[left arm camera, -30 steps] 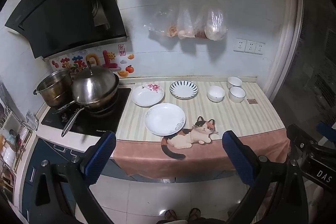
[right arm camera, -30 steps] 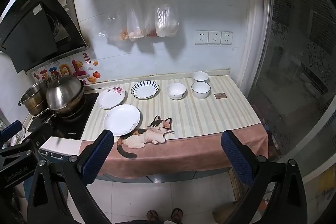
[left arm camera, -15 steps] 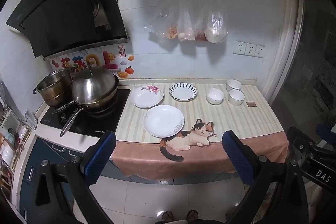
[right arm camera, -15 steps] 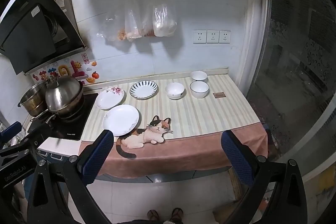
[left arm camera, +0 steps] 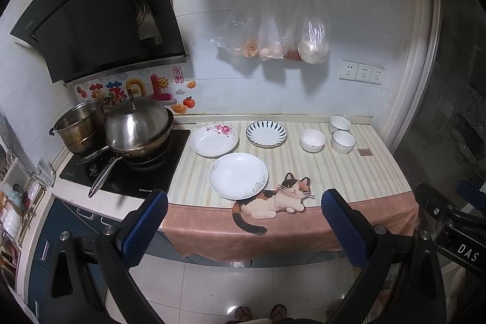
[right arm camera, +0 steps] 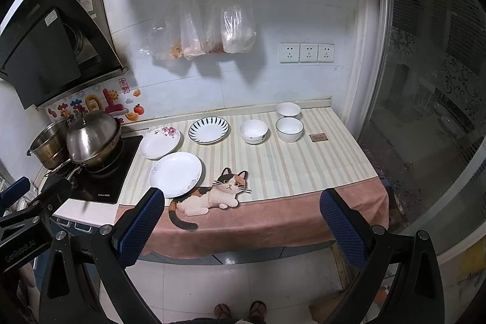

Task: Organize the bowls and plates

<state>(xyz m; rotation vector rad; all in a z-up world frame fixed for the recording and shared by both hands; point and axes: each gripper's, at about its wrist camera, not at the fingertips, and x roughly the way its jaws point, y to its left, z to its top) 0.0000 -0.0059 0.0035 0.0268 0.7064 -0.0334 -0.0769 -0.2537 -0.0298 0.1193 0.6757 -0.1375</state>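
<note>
Left wrist view. Your left gripper (left arm camera: 241,220) hangs off the counter's front edge with its jaws wide apart and nothing between them. On the striped cloth (left arm camera: 349,172) a plain white plate (left arm camera: 237,175) lies near the front edge, touching the printed cat (left arm camera: 273,201). Behind it, a floral plate (left arm camera: 214,140) sits beside the hob (left arm camera: 127,169), and a blue-rimmed plate (left arm camera: 266,134) lies at mid-back. Toward the back right corner stand three bowls: one (left arm camera: 312,140) nearest the plates, a second (left arm camera: 343,141) to its right, and a third (left arm camera: 339,123) behind that (by the wall).

Right wrist view. Your right gripper (right arm camera: 241,217) is likewise held short of the front edge, jaws spread and empty. The white plate (right arm camera: 175,173), floral plate (right arm camera: 160,142) and blue-rimmed plate (right arm camera: 208,130) keep to the left half; the bowls (right arm camera: 253,131) (right arm camera: 289,129) (right arm camera: 288,110) cluster at the back right. A lidded wok (right arm camera: 92,138) occupies the hob (right arm camera: 100,184).
</note>
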